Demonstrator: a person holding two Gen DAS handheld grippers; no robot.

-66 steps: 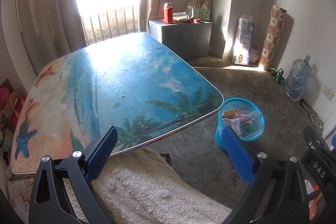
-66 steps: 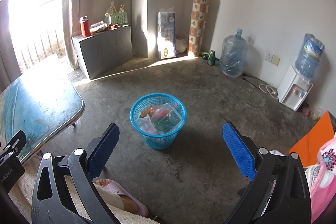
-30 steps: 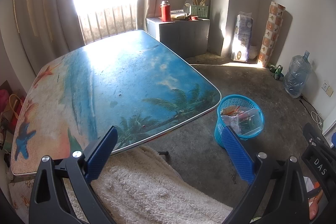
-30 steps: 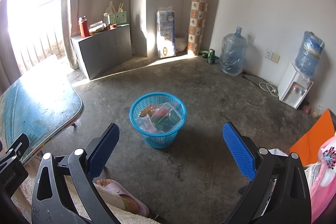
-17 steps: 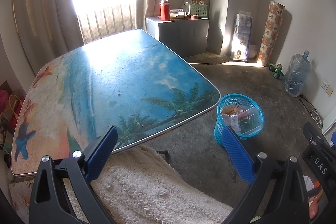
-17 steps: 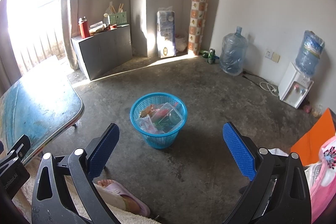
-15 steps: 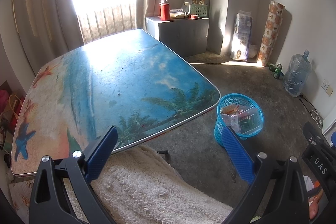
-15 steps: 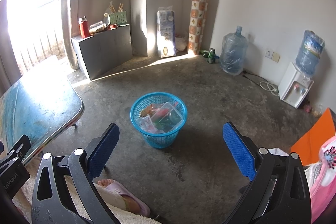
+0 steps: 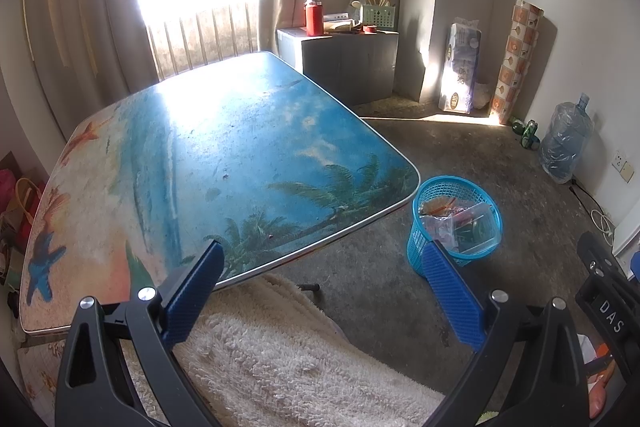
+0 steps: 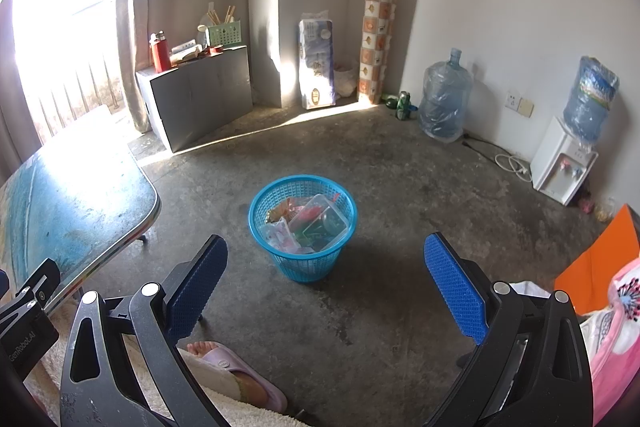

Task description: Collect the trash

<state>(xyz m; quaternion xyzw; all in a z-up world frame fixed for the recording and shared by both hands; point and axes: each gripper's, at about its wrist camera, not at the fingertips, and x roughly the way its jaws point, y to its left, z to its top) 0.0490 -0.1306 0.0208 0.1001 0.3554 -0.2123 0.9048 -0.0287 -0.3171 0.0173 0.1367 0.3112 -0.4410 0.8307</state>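
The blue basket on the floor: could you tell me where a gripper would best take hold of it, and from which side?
Grip the blue basket by its top rim, coming down from above with one finger inside and one outside. It stands upright and its mesh wall tapers downward, so a side grip may slip. The near rim looks best: the clear plastic box crowds the far right.

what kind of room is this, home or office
Most likely a lived-in room of a home: a water dispenser against the wall, a beach-print table, a pack of toilet rolls in the corner, and a blue trash basket on the bare concrete floor.
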